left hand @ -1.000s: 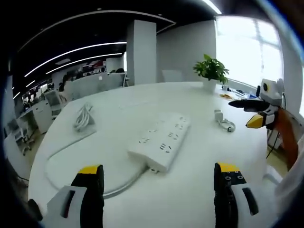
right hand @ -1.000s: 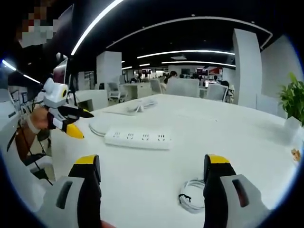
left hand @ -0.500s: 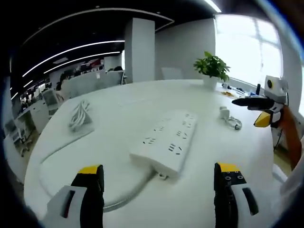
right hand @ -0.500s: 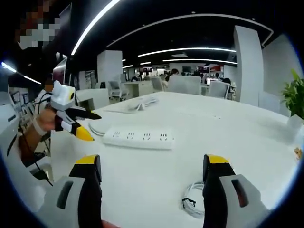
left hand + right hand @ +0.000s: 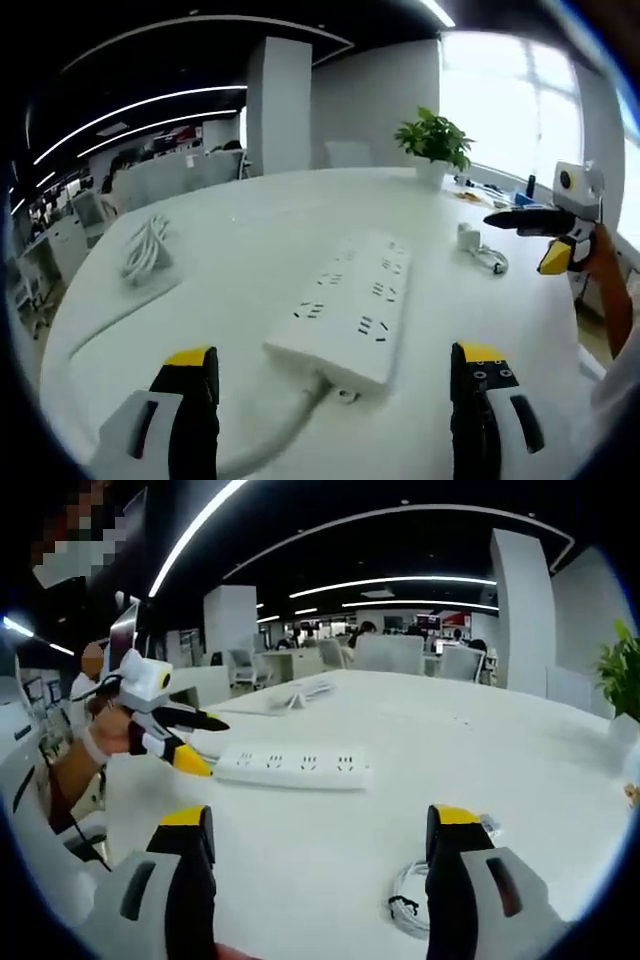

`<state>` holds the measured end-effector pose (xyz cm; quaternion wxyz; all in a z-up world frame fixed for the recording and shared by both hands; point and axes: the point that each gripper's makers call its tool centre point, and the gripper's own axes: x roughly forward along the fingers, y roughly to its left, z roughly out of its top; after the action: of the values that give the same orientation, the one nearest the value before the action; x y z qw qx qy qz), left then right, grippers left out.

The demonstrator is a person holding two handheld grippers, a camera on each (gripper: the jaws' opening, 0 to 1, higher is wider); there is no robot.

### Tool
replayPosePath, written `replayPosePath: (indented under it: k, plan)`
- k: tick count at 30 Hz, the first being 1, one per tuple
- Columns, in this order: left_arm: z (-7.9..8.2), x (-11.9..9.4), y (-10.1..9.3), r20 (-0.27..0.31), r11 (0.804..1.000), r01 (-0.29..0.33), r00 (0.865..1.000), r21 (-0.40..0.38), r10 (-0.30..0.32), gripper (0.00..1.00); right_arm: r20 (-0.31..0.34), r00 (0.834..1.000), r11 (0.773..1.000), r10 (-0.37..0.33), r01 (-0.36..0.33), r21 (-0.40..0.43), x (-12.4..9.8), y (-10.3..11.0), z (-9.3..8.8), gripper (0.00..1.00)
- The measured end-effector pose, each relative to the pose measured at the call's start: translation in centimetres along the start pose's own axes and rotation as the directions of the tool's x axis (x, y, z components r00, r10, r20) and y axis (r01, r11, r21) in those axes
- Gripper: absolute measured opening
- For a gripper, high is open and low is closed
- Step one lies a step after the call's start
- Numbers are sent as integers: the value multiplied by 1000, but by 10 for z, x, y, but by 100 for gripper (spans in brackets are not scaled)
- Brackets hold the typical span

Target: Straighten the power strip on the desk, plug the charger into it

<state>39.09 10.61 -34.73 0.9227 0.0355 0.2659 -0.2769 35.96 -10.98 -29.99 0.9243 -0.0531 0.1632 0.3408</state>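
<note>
In the left gripper view the left gripper stands released, its jaws wide apart and holding nothing, just short of the near end of the power strip. The strip lies on the white surface at about 12 o'clock from the jaws, running askew toward 1 o'clock, its cord curling off toward 7 o'clock between the jaws. The right gripper comes in at 3 o'clock, well apart from the strip.

In the right gripper view the right gripper is likewise released and empty. The charger, with its coiled cable, lies at 5 o'clock beside the right jaw; the strip sits at 11 o'clock.

My guess at the risks: a push on one end may swing the strip too far, since the stiff cord could drag it back askew. The loose cable could also snag when the charger is lifted.
</note>
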Motion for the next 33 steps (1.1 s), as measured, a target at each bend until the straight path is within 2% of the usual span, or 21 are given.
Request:
replayPosePath:
  k: [7, 11, 17, 26, 33]
  plan:
    - [-9, 17, 7, -4, 999, 5, 1000, 37, -5, 96, 0, 1000, 1000, 4, -4, 11, 2, -3, -2, 85]
    - [-4, 21, 4, 31, 998, 37, 999, 56, -39, 96, -2, 1000, 1000, 18, -18, 19, 4, -2, -5, 85]
    - [-4, 30, 0, 27, 990, 64, 997, 128, -68, 96, -2, 1000, 999, 28, -28, 39, 8, -3, -8, 84]
    - [-8, 44, 6, 22, 989, 91, 995, 115, -94, 92, -13, 999, 998, 42, -42, 54, 14, -2, -13, 84]
    - [-5, 42, 10, 56, 988, 85, 994, 127, -92, 86, -27, 998, 997, 57, -55, 58, 22, -1, -18, 83]
